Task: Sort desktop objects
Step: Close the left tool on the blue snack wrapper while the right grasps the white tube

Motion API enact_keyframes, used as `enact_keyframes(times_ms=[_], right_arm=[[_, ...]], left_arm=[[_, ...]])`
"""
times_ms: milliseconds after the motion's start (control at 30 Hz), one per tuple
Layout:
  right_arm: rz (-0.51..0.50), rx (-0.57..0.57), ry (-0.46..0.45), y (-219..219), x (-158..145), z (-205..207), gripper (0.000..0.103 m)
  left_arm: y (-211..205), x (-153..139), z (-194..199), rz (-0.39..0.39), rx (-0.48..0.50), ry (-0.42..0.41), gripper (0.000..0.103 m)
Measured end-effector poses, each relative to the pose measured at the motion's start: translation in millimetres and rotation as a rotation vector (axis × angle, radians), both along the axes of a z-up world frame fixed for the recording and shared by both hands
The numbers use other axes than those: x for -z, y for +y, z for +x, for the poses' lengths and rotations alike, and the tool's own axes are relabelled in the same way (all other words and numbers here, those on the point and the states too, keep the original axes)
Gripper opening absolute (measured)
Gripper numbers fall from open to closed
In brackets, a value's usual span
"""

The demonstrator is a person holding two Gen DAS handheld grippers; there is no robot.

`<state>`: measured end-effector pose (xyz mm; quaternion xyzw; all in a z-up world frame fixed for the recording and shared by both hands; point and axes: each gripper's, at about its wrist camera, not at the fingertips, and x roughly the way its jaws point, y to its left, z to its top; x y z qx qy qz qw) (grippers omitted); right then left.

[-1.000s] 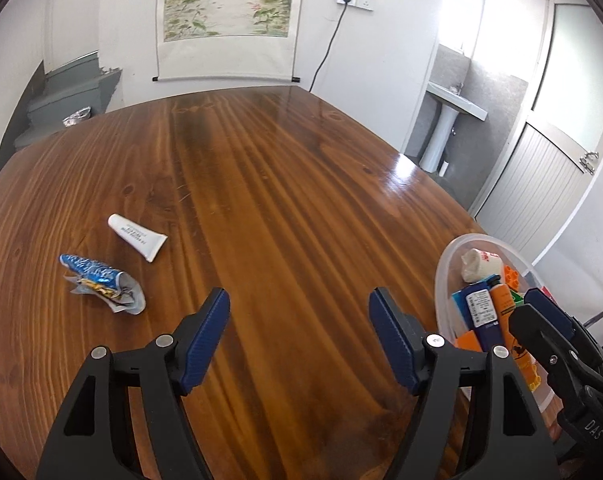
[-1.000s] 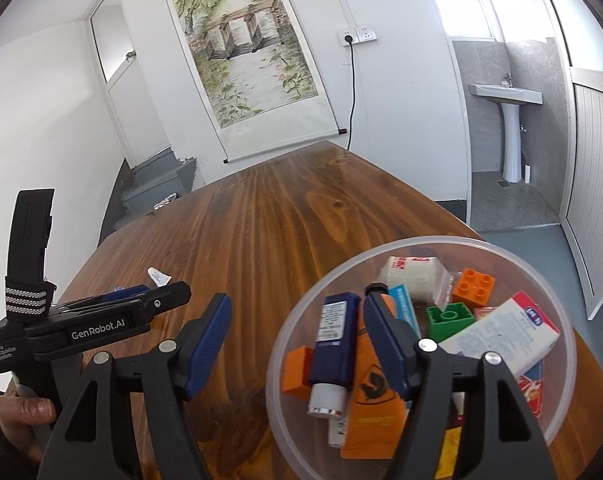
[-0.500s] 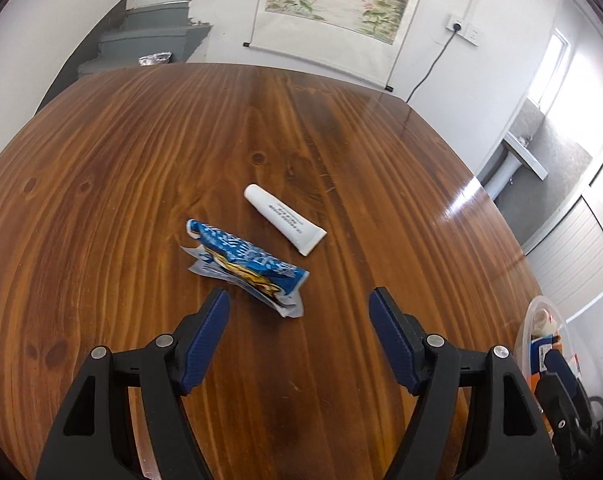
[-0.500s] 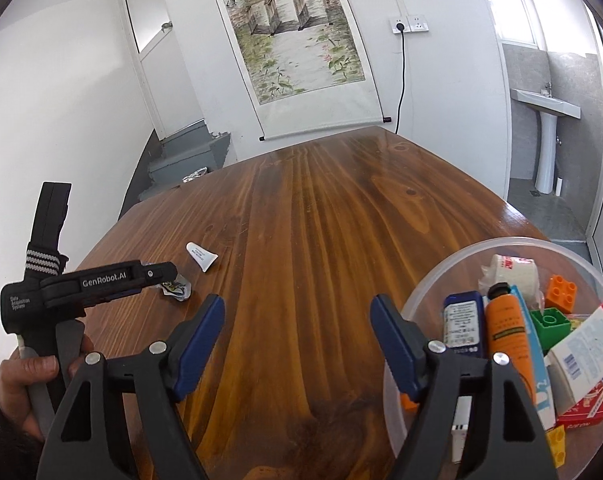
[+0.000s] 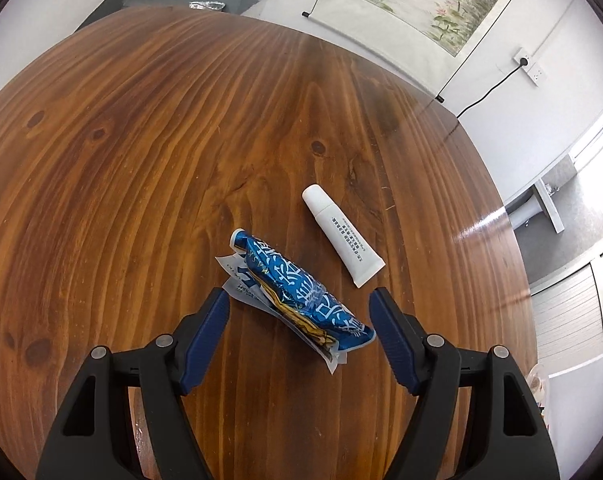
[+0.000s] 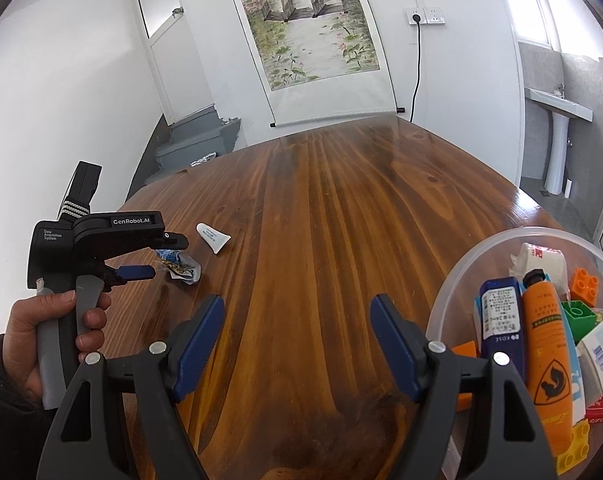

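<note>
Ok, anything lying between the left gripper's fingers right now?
Yes: in the left wrist view, the blue wrapper lies between the open left gripper's fingers, on the table.

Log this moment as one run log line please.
left gripper: open over blue packet | right gripper: open, idle | tube: on table | bowl: filled

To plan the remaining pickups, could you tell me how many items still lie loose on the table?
2: the blue packet between the open left gripper's fingers, and the white tube just beyond it. Everything else sits in the bowl.
</note>
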<state>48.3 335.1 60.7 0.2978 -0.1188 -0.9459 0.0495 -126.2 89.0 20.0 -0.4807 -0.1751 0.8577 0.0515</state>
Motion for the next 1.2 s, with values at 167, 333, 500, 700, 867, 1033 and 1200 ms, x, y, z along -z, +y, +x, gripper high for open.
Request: enact_keyframes(times_ms=[167,333,500,700,867,1033,1200], right_arm=[[-0.016,-0.008,-0.006,1,3,-3,0.079],[-0.028,-0.014,-0.014,2,6,-5,0.079],[-0.031,-0.017,-0.014,2,7,-5,0.079],[-0.034,-0.013,-0.015,2,8,-5,0.079],[-0.031,-0.017,-0.015,0,9,-5,0.079],[-0.032,-0.016,-0.018,1,9,-8,0.079],[-0.033,-0.02,-0.025,1,11,-9,0.079]], left_arm=[[5,8,-1,-0.029,-0.008,0.003,0.075],[10,11,0,-0.069,-0.007,0.02,0.075],[13,13,3,-0.101,0.012,0.038,0.075],[0,8,5,-0.133,0.005,0.04,0.075],[1,10,8,-0.15,0.008,0.051,0.075],[10,11,1,-0.209,0.031,0.095,0.064],[12,11,2,-0.244,0.052,0.116,0.039]])
